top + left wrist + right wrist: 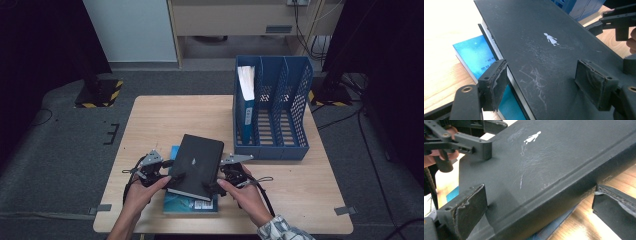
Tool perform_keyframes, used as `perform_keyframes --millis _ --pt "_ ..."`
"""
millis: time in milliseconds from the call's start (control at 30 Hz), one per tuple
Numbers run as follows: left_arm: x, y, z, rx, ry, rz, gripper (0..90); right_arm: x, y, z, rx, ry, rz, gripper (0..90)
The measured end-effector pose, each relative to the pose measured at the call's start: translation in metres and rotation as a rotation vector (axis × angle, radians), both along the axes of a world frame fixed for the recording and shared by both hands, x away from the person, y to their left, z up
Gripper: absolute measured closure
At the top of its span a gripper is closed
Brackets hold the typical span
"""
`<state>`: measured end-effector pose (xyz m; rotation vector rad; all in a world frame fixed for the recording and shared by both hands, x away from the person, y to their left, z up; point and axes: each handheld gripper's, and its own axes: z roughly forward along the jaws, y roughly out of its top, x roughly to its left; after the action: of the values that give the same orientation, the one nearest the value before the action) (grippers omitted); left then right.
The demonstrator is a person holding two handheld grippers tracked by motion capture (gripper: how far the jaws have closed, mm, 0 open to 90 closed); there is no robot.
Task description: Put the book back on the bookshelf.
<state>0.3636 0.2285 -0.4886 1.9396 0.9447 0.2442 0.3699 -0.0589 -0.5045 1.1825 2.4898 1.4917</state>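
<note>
I have both grippers, left (159, 169) and right (226, 172), gaping wide astride the black book (196, 165), tilted atop the blue book (175, 202). Stiff, hefty, slick cover; I'd clamp opposite long edges.

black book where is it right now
In the high view the black book lies near the table's front edge, between the left gripper and right gripper, atop a blue book.
</note>
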Motion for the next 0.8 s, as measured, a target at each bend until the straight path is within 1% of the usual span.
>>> perform_keyframes --millis 133,200,267,333,467,600,767,800 --pt "0.0 -0.002 0.001 0.005 0.002 0.0 25.6 0.002 -0.001 -0.001 0.004 0.007 -0.008 0.0" --pt "0.001 -0.001 0.001 0.007 0.0 -0.014 25.5 0.003 -0.002 -0.001 0.01 0.018 -0.017 0.0" --pt "0.002 0.0 0.001 0.01 -0.001 -0.021 25.1 0.005 -0.001 0.0 0.002 0.015 -0.012 0.0" --pt "0.004 -0.001 0.0 0.008 0.001 -0.028 22.6 0.005 -0.002 -0.001 0.003 0.014 -0.011 0.0" --pt "0.01 -0.004 -0.001 0.003 0.026 -0.04 16.5 0.006 -0.002 -0.001 0.007 0.032 -0.015 0.0" --pt "0.013 -0.005 -0.002 -0.001 0.039 -0.046 13.9 0.009 -0.002 -0.002 0.019 0.068 -0.03 0.0" --pt "0.017 -0.004 -0.005 -0.035 0.071 -0.065 13.7 0.013 -0.003 -0.006 0.051 0.112 -0.041 0.0" --pt "0.018 -0.004 -0.006 -0.038 0.071 -0.071 13.7 0.014 -0.003 -0.007 0.055 0.119 -0.042 0.0"
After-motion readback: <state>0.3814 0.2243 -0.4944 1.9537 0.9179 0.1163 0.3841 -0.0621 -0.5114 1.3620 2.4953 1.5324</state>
